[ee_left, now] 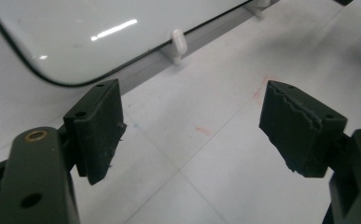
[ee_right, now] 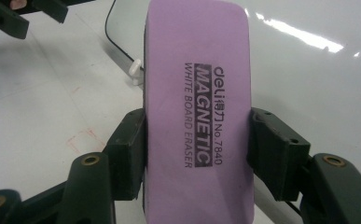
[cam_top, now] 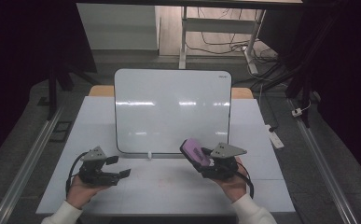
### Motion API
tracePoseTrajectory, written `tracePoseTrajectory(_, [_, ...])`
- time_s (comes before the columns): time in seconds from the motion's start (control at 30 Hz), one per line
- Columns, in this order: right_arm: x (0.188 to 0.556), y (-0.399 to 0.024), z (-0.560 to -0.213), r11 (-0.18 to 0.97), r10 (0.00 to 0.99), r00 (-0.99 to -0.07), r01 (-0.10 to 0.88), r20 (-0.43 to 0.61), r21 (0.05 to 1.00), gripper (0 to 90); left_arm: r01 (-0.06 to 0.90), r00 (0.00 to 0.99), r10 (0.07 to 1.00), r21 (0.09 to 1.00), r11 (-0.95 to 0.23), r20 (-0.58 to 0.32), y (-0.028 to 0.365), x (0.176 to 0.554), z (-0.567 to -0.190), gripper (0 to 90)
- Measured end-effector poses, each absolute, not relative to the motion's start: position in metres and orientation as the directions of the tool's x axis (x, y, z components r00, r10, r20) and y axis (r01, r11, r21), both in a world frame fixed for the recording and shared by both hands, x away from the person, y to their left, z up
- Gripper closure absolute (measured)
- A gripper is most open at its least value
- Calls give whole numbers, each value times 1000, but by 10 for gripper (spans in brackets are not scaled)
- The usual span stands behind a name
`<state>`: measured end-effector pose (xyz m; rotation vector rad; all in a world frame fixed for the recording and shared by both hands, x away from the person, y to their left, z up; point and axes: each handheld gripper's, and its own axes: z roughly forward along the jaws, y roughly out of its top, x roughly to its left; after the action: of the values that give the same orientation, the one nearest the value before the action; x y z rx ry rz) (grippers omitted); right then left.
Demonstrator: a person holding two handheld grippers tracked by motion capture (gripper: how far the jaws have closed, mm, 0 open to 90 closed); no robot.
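A white board (cam_top: 172, 109) with a black rim lies flat on the table, its face bare and shiny. My right gripper (cam_top: 197, 156) is shut on a purple whiteboard eraser (cam_top: 195, 151) and holds it over the board's near right corner. In the right gripper view the eraser (ee_right: 199, 107) stands lengthwise between the two pads, its printed label facing the camera. My left gripper (cam_top: 118, 166) hovers low at the front left, near the board's front edge, open with nothing between its jaws. In the left gripper view the left gripper (ee_left: 194, 128) frames bare table, with the board (ee_left: 89, 32) beyond.
A small white clip (cam_top: 149, 155) sticks out from the board's near edge. Faint red marks (ee_left: 205, 130) stain the white table (cam_top: 169, 191) in front of it. Beyond the table are a desk frame (cam_top: 215, 28), loose cables and a power strip (cam_top: 276, 136) on the floor.
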<state>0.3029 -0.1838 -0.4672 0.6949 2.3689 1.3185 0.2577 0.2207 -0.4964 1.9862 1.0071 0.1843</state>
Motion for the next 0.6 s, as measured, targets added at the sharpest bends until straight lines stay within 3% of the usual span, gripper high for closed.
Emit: tracePoseTrajectory(0.6, [301,-175,-474,475,518,-854,244,-45,846,400,515,748,626,787,-340,-219,175,281,-470,220])
